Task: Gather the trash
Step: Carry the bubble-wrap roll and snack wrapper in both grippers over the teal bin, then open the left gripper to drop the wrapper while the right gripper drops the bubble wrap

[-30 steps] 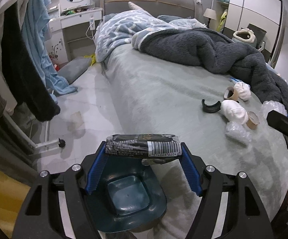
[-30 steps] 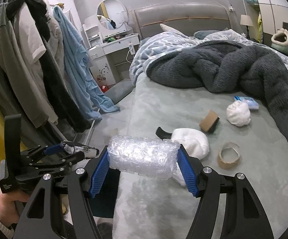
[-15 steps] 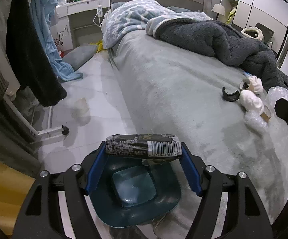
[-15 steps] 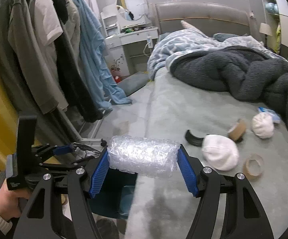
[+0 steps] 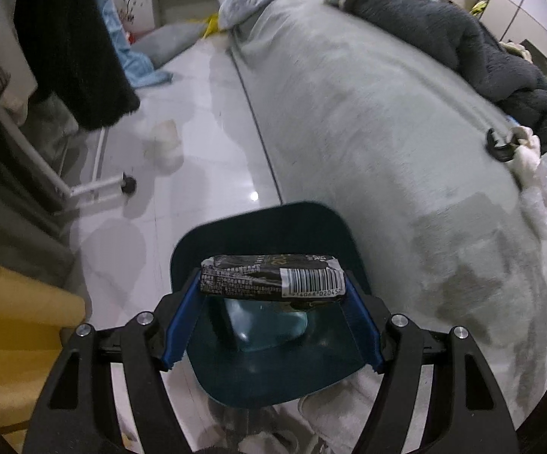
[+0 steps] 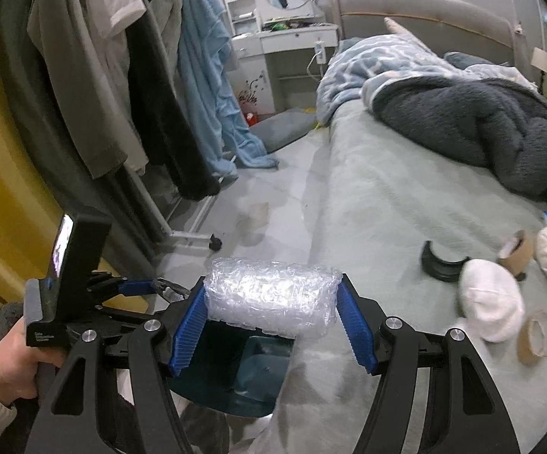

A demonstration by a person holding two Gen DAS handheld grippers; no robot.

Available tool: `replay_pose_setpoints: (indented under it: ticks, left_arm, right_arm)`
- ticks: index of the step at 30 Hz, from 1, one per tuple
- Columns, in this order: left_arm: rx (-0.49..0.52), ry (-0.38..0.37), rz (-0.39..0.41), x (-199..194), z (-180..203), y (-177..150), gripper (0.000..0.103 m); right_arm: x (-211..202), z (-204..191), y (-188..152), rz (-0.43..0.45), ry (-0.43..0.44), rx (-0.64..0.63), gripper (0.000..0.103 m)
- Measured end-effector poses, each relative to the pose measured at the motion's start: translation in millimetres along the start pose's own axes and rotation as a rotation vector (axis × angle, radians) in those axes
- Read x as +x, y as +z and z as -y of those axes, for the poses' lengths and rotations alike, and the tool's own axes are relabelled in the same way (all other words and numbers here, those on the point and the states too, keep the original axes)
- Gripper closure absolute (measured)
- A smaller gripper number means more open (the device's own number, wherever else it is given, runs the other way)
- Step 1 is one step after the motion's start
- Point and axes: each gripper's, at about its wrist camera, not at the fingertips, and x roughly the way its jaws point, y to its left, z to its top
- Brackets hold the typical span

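My left gripper (image 5: 273, 291) is shut on a black wrapper with a barcode (image 5: 273, 278) and holds it right above the open dark teal trash bin (image 5: 265, 227) on the floor beside the bed. My right gripper (image 6: 271, 308) is shut on a roll of bubble wrap (image 6: 271, 299), above the same bin (image 6: 235, 382) at the bed's edge. The left gripper also shows at the left in the right wrist view (image 6: 159, 289). More trash lies on the bed: white crumpled wads (image 6: 491, 299), tape rolls (image 6: 536, 336) and a black curved piece (image 6: 441, 265).
The grey-green bed (image 5: 387, 132) with a dark blanket (image 6: 481, 128) fills the right. A clothes rack with hanging clothes (image 6: 122, 75) and its wheeled foot (image 5: 127, 183) stands left. A plastic cup (image 5: 165, 138) sits on the white floor. A yellow curtain (image 5: 16, 321) is at lower left.
Both grippers have moved left and down toward the bin while keeping their loads. The left one now looks straight down into it. The trash on the bed has slid right in both views.
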Motion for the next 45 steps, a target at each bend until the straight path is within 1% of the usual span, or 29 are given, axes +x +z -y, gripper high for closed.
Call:
replay_pose_setpoints:
  ticks: [6, 9, 14, 18, 20, 22, 25, 30, 34, 37, 39, 43, 45]
  left_arm:
    - [-0.04, -0.003, -0.081, 18.0, -13.6, -5.1, 0.03]
    - [-0.065, -0.024, -0.129, 28.2, -17.9, -9.3, 0.03]
    - [-0.086, -0.029, -0.206, 43.1, -24.2, -18.2, 0.029]
    - [-0.101, -0.042, -0.241, 48.2, -31.7, -24.5, 0.027]
    - [-0.109, -0.046, -0.241, 48.0, -36.0, -25.7, 0.023]
    - [-0.115, -0.041, -0.23, 45.2, -40.1, -25.8, 0.022]
    - [-0.127, -0.04, -0.212, 37.4, -47.5, -26.3, 0.02]
    - [-0.101, -0.018, -0.14, 16.9, -54.7, -23.8, 0.018]
    - [-0.095, -0.013, -0.054, -2.8, -58.1, -17.9, 0.017]
    - [-0.094, -0.024, 0.041, -23.9, -59.5, -12.1, 0.015]
    - [-0.084, -0.03, 0.086, -34.4, -58.1, -8.9, 0.014]
    - [-0.046, -0.015, 0.198, -58.3, -53.6, -3.5, 0.012]
    - [-0.04, -0.02, 0.247, -67.9, -52.8, -2.2, 0.011]
  right_arm:
    - [23.7, -14.8, 0.7, -0.046, 0.025, -0.045, 0.036]
    - [35.4, -24.8, 0.8, -0.069, 0.035, -0.078, 0.036]
    - [47.1, -34.2, 2.2, -0.094, 0.048, -0.12, 0.036]
    - [53.5, -36.1, 3.1, -0.109, 0.055, -0.133, 0.036]
    - [57.5, -35.3, 2.5, -0.116, 0.055, -0.132, 0.036]
    - [64.5, -35.9, 1.7, -0.128, 0.054, -0.131, 0.036]
    - [74.6, -36.5, -2.8, -0.152, 0.047, -0.131, 0.036]
    - [96.3, -36.5, -15.4, -0.215, 0.026, -0.124, 0.036]
    - [107.2, -39.2, -23.4, -0.248, 0.018, -0.118, 0.036]
    - [114.2, -42.6, -27.1, -0.27, 0.019, -0.116, 0.036]
    - [119.5, -45.1, -30.9, -0.285, 0.016, -0.123, 0.036]
    - [130.6, -50.6, -39.6, -0.314, 0.013, -0.133, 0.036]
    - [136.7, -53.1, -42.7, -0.326, 0.012, -0.137, 0.036]
